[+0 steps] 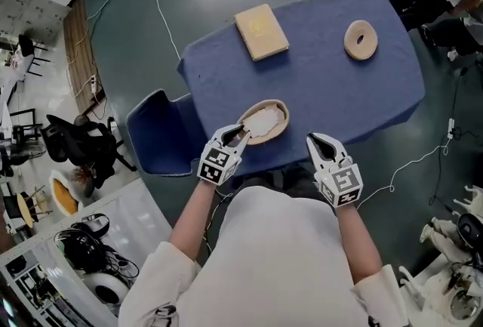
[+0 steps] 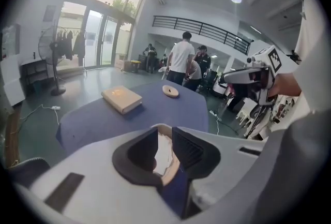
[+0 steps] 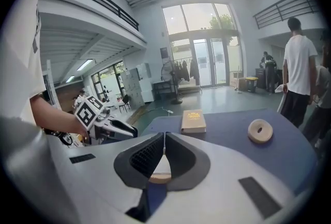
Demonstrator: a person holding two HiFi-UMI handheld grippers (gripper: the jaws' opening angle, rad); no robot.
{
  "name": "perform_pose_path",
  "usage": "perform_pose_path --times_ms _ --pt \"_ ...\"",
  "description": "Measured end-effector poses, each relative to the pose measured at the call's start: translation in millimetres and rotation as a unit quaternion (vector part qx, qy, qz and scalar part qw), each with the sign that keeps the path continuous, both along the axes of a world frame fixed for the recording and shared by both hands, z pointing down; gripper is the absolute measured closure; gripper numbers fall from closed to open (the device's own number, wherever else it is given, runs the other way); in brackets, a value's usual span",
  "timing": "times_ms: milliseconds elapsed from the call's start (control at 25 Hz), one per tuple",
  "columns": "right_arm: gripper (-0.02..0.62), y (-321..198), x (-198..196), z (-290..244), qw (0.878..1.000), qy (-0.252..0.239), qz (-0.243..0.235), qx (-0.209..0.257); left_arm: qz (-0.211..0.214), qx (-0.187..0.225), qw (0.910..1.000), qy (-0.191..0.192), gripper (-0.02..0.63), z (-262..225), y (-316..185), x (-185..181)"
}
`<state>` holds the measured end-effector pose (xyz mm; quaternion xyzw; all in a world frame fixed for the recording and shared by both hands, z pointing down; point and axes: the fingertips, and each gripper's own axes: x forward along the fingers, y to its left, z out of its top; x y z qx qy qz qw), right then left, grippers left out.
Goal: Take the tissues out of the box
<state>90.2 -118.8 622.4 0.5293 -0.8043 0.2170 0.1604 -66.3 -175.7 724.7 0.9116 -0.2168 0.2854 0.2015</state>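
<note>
Near the front edge of the blue table [image 1: 324, 84], an oval wooden dish [image 1: 285, 115] is lying with white tissues [image 1: 260, 123] inside it. The left gripper [image 1: 240, 135] is reaching into the dish from its near-left side. Its jaws are standing apart, and a piece of the white tissue is showing in the gap between them. As far as its own view shows, the pads are not pressing on the tissue.

The right gripper [image 1: 315, 141] is hovering just to the right of the dish, over the table edge, and is not touching it. Its jaws are closed together at the tips and are holding nothing; only the rim of the dish is showing below them.

Farther back on the table, a flat rectangular wooden box [image 1: 261, 32] is lying. A wooden ring [image 1: 361, 39] is lying to the right of it, well apart. Beyond the table, several people [image 2: 182, 60] are standing in the hall.
</note>
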Motion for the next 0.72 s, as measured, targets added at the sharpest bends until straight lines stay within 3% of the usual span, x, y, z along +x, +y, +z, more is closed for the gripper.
perform_pose_path --times_ms 360,720 --pt "0.561 -4.1 14.4 39.6 0.999 -0.017 0.012 -0.038 0.074 -0.062 0.9899 -0.103 0.505 108.7 -7.5 30.7" --pt "0.56 -6.3 29.0 58.2 0.997 -0.025 0.033 -0.058 0.159 -0.07 0.9577 -0.229 0.472 166.7 3.4 39.3"
